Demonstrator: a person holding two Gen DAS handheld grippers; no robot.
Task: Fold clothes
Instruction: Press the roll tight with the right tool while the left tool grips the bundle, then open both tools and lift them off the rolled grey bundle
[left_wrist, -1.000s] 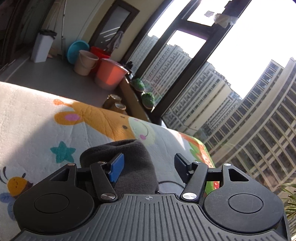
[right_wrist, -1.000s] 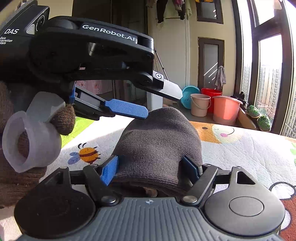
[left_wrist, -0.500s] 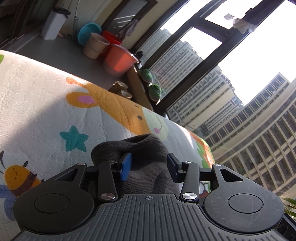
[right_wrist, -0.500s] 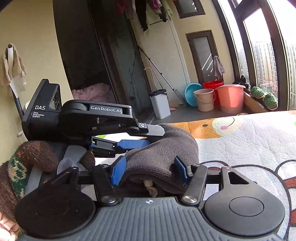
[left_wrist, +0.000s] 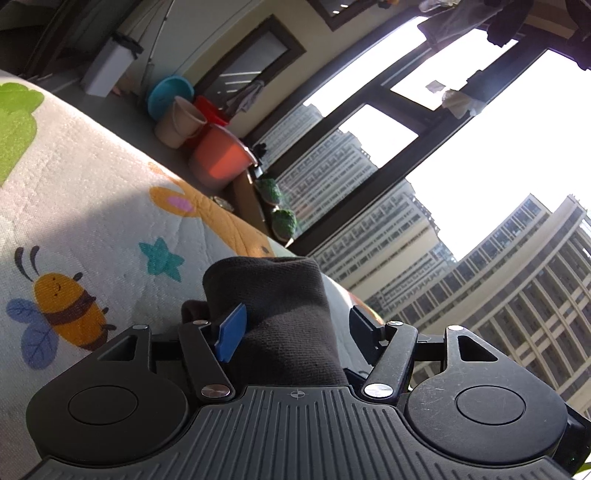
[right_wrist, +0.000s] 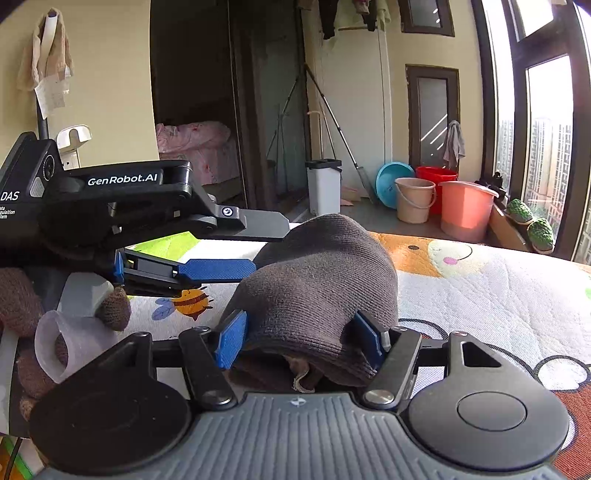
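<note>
The dark grey-brown ribbed knit garment lies bunched in a rounded heap on the white quilted mat printed with cartoon animals, near the mat's front part and directly in front of both tools.

Right gripper: the garment's folded lower edge sits between its two blue-padded fingers. Both pads press against the knit, one on each flank of the heap, so this gripper is clamped on the garment. Its jaws have just been widening slightly, with the fabric between them throughout.

Left gripper: in its own wrist view, the garment rises between the fingers. The blue pad on the picture's left touches the cloth; the dark finger on the picture's right stands clear of it, with a strip of mat visible in the gap. The jaws have just been spreading apart, and the grip is released (one-sided contact only). In the right wrist view the same tool reaches in from the picture's left, its upper grey finger lying against the top of the heap and its lower blue finger ending just beside the cloth.

A hand in a brown knitted glove holds the left tool at the picture's left edge.

Background items, well apart from the mat: a pale orange plastic bucket, a beige bucket, a blue round basin and a white lidded bin on the floor by the window.
</note>
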